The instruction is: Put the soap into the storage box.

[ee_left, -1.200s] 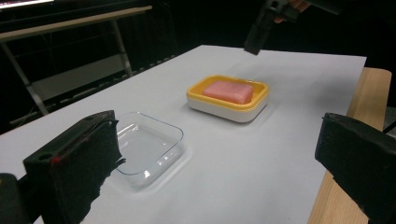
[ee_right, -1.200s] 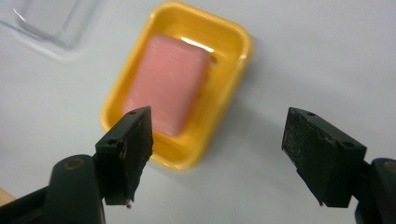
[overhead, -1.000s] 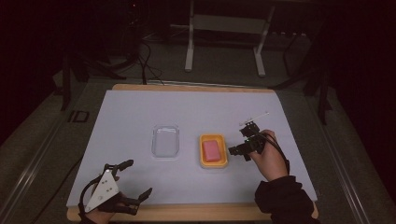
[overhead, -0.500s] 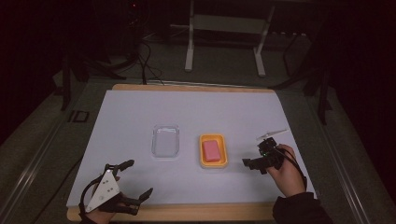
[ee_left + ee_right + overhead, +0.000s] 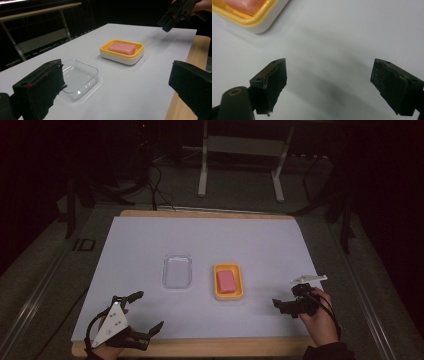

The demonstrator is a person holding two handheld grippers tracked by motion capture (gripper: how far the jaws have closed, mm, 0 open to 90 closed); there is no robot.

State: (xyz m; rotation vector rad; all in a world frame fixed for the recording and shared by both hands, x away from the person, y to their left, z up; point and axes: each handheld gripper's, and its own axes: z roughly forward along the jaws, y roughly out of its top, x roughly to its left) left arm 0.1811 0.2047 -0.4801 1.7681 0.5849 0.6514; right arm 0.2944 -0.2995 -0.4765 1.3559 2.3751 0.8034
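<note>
A pink bar of soap lies in a yellow and white dish near the table's middle. To its left sits a clear plastic tray with nothing in it. My right gripper hovers right of the dish, toward the near edge. Its jaws have just been opening and stand wide with nothing between them. In the right gripper view the gripper faces bare sheet, with the dish corner at upper left. My left gripper rests open at the near left, and the left gripper view looks past it at tray and soap.
A white sheet covers the wooden table, whose bare edge runs along the near side. Behind the table stands a metal frame, with cables on the floor. The right gripper hangs at the left gripper view's upper right.
My right hand has drawn away from the dish's right side, moving right and toward the near edge while sinking. Its jaws have spread wider. The left hand has stayed put.
</note>
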